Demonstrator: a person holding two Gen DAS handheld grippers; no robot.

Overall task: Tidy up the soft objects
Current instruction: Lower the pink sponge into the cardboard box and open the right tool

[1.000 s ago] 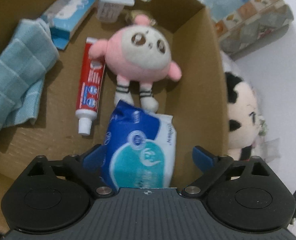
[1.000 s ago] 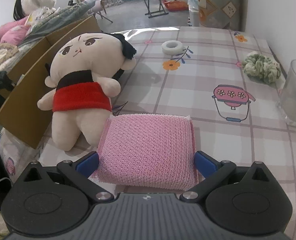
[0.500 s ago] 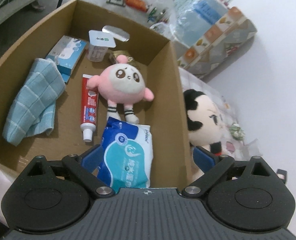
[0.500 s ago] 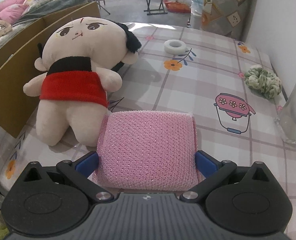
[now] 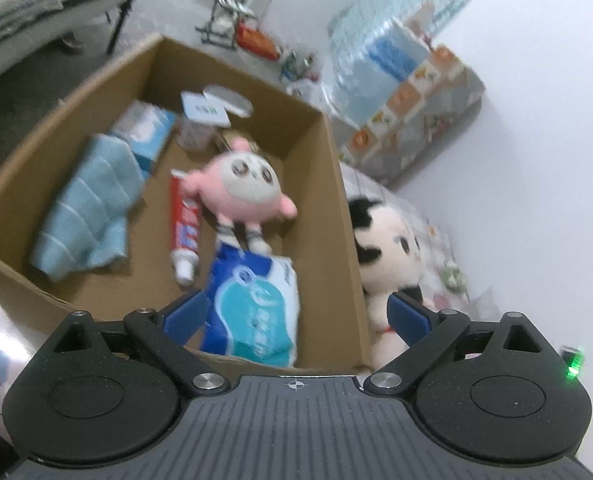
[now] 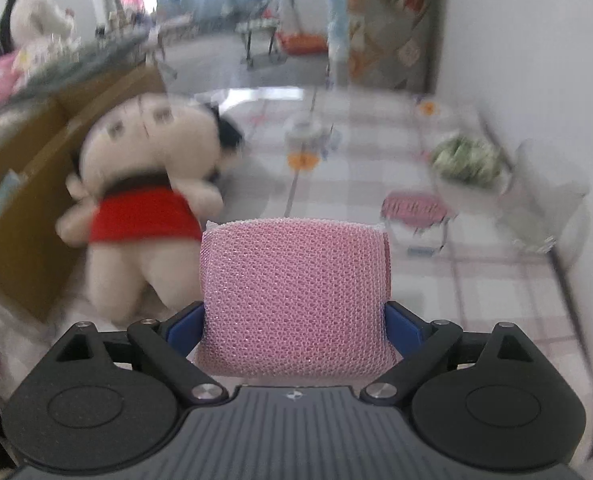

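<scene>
My left gripper (image 5: 296,316) is open and empty, raised above the near edge of a cardboard box (image 5: 338,208). In the box lie a blue tissue pack (image 5: 252,308), a pink plush (image 5: 242,192), a toothpaste tube (image 5: 184,232) and a blue towel (image 5: 88,208). My right gripper (image 6: 294,320) is shut on a pink mesh sponge (image 6: 296,288), lifted off the table. A black-haired doll in red (image 6: 144,196) sits against the box's outer wall; it also shows in the left wrist view (image 5: 388,256).
On the checked tablecloth (image 6: 496,292) are a green scrunchie (image 6: 466,160), a clear glass (image 6: 544,204) by the right wall and a white tape roll (image 6: 304,130). The box also holds a small blue carton (image 5: 144,136) and a cup (image 5: 200,124).
My left gripper has risen and pulled back from the box, leaving the tissue pack inside. My right gripper has lifted the pink sponge off the table.
</scene>
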